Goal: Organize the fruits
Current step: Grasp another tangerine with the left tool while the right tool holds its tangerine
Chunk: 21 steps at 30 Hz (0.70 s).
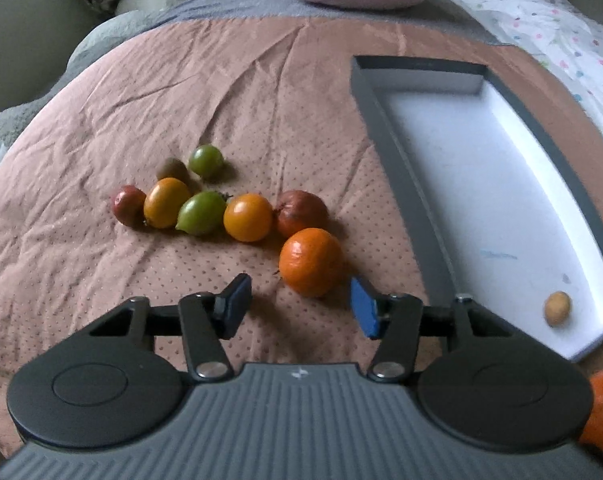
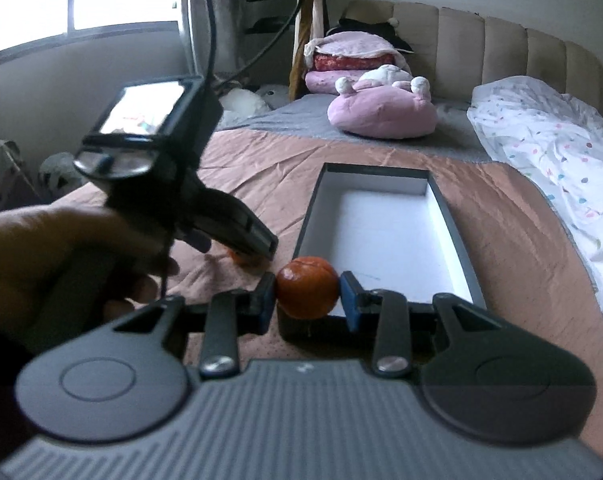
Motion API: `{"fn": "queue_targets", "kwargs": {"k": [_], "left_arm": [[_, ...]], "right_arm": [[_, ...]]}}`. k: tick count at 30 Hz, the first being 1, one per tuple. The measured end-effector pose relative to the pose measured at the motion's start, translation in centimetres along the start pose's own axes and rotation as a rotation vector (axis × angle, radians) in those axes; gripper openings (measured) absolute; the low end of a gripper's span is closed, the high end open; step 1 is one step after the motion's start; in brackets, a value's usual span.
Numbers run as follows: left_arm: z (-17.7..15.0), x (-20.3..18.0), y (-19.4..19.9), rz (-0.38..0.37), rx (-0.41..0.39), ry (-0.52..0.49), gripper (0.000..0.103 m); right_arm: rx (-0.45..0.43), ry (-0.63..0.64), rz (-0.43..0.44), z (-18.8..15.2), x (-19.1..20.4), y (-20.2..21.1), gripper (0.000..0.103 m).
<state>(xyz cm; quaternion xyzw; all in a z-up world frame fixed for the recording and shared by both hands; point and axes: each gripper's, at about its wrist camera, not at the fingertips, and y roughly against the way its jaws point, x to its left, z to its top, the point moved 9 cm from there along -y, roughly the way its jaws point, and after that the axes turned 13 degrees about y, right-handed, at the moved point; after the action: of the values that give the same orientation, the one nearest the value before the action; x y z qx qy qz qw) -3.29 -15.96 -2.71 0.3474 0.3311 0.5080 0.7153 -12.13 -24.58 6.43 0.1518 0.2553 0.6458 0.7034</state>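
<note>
Left wrist view: left gripper points down at the fruit pile on the bed cover, jaws about half spread, nothing between the pads, nothing touched. Nearest fruit is the big orange, just ahead of the fingertips and slightly toward the right pad; likely the next pick, since the jaws line up on it. Behind it sit a brownish-red fruit, two yellow-orange fruits, two green ones, a small red one and a kiwi-like brown one, mostly bunched touching one another. Tray lies to the right of the pile, grey rim, white floor, holding only one small tan fruit at its near end. So sorting looks barely begun.

Right wrist view: right gripper is clenched on a small orange fruit, both pads pressing its sides, fruit lifted clear of the cover. It hangs just at the near rim of the tray, so the hold looks like a carry for a drop inside. A hand with the other gripper shows at left, close beside the held fruit. Risk: the two tools may crowd each other.
</note>
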Motion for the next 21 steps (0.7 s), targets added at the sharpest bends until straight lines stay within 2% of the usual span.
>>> {"fn": "queue_targets", "kwargs": {"k": [3, 6, 7, 14, 21], "left_arm": [[0.3, -0.1, -0.7, -0.012, 0.004, 0.009, 0.056], [0.4, -0.5, -0.8, -0.036, 0.008, 0.006, 0.039], [0.3, -0.6, -0.8, -0.041, 0.008, 0.01, 0.038], [0.4, 0.0, 0.3, -0.056, -0.009, 0.018, 0.036], [2.3, 1.7, 5.2, -0.066, -0.078, 0.06, 0.036]], "right_arm": [[-0.003, -0.008, 0.003, -0.1, -0.1, 0.0, 0.037], [-0.005, -0.017, 0.0, -0.1, -0.5, 0.3, 0.037], [-0.005, -0.021, -0.001, -0.1, -0.5, 0.3, 0.037], [-0.003, -0.016, -0.014, 0.3, -0.3, 0.6, 0.037], [-0.032, 0.01, -0.012, 1.9, 0.6, 1.6, 0.037]]}}
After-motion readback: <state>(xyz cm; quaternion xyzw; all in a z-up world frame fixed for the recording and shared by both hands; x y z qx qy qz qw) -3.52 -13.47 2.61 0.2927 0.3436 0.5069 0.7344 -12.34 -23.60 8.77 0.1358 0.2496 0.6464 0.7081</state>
